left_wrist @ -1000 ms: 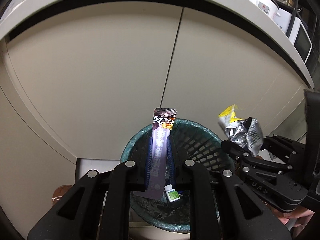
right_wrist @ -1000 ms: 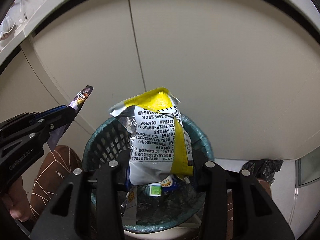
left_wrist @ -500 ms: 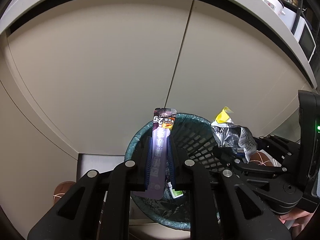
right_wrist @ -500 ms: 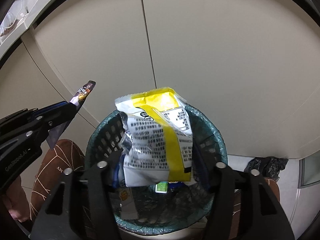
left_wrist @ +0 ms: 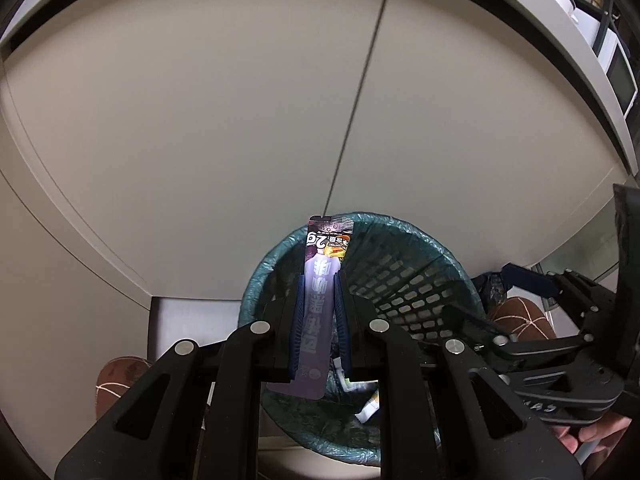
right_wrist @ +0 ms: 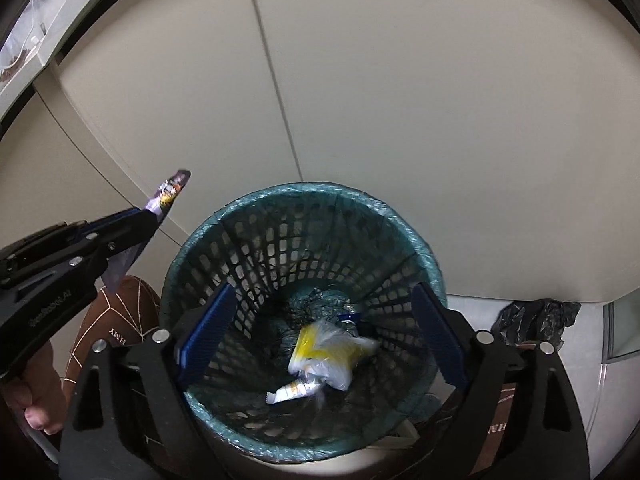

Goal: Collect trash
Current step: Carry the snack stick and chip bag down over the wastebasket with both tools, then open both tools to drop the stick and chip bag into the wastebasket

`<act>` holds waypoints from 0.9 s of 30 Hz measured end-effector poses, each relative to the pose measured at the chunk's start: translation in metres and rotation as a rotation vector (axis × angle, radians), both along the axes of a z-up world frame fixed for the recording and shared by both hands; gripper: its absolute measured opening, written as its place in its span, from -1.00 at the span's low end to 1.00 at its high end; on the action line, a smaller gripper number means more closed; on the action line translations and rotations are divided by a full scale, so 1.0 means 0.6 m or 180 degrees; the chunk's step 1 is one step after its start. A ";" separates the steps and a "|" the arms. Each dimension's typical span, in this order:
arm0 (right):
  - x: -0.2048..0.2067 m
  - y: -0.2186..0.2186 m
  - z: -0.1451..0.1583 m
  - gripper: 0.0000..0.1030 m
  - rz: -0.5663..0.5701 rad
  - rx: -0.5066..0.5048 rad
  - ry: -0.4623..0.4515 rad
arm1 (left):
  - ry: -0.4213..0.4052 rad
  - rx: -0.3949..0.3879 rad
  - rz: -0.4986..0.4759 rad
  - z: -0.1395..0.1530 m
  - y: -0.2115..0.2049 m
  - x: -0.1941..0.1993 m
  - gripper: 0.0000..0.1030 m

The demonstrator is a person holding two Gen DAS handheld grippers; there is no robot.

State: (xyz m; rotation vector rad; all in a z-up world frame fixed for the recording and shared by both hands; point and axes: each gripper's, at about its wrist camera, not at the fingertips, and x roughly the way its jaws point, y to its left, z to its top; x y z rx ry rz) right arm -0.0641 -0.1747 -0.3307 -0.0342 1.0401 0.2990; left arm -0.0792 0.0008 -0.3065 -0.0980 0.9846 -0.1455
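Note:
A round mesh waste bin with a teal liner (right_wrist: 434, 276) stands on the floor against beige cabinet doors; it also shows in the left wrist view (left_wrist: 448, 256). My left gripper (left_wrist: 320, 280) is shut on a long purple sachet (left_wrist: 320, 308), upright above the bin's left rim; the sachet also shows in the right wrist view (right_wrist: 168, 194). My right gripper (right_wrist: 322, 300) is open and empty over the bin mouth. A yellow and silver snack bag (right_wrist: 328, 356) lies blurred inside the bin, beside a small white tube (right_wrist: 294, 390).
Beige cabinet doors (left_wrist: 240, 120) rise just behind the bin. A black crumpled bag (right_wrist: 536, 320) lies on the floor to the right. Brown slippers (right_wrist: 116, 320) flank the bin. Appliances (left_wrist: 616, 60) sit on the counter at upper right.
My right gripper has opened and the yellow and silver snack bag has dropped into the bin. My left gripper still holds the purple sachet and has shifted slightly towards the bin.

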 end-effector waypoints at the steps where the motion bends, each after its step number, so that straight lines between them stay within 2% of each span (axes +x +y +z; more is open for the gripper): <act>1: -0.004 -0.006 0.002 0.68 -0.0033 -0.0007 0.0000 | 0.0009 0.0009 -0.0014 -0.001 -0.004 0.002 -0.73; 10: -0.012 -0.079 0.022 0.68 -0.0238 -0.0103 -0.0101 | 0.0060 0.0022 -0.0211 -0.017 -0.048 0.001 -0.73; 22: -0.006 -0.138 0.053 0.68 -0.0399 -0.0022 -0.0192 | 0.0055 0.0109 -0.0360 -0.012 -0.087 -0.011 -0.63; 23: -0.006 -0.140 0.055 0.68 -0.0404 -0.0025 -0.0203 | 0.0047 0.0120 -0.0354 -0.013 -0.091 -0.010 -0.61; 27: -0.005 -0.145 0.067 0.68 -0.0425 -0.0014 -0.0243 | 0.0022 0.0098 -0.0312 -0.006 -0.088 -0.009 -0.30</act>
